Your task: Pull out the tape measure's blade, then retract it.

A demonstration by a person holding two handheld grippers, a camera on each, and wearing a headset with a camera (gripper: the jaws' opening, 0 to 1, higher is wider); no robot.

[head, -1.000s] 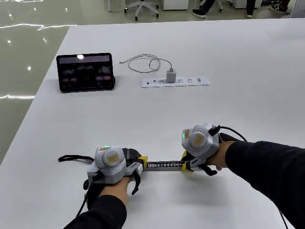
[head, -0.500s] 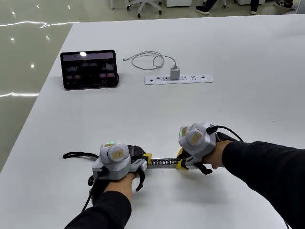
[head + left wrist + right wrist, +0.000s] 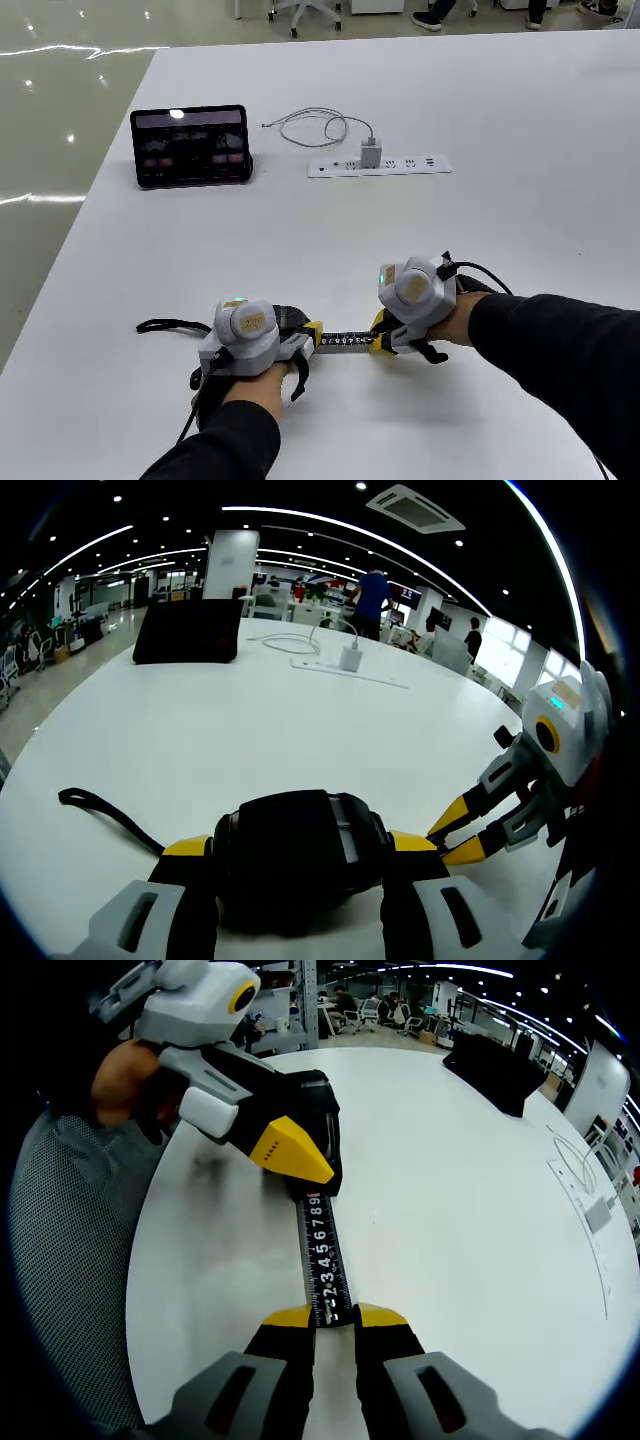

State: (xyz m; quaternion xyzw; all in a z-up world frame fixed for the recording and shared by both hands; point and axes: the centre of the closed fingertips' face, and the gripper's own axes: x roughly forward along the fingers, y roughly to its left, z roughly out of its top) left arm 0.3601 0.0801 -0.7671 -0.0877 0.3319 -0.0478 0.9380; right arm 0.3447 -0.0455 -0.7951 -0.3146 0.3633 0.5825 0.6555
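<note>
White table (image 3: 450,250): left gripper (image 3: 306,338) clamps tape measure (image 3: 298,858); right gripper (image 3: 326,1316) pinches blade (image 3: 319,1245) end.

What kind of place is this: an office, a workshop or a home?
Probably an open-plan office or lab: a large white table with a power strip and a tablet on it, long ceiling light strips, and people standing in the background.
</note>
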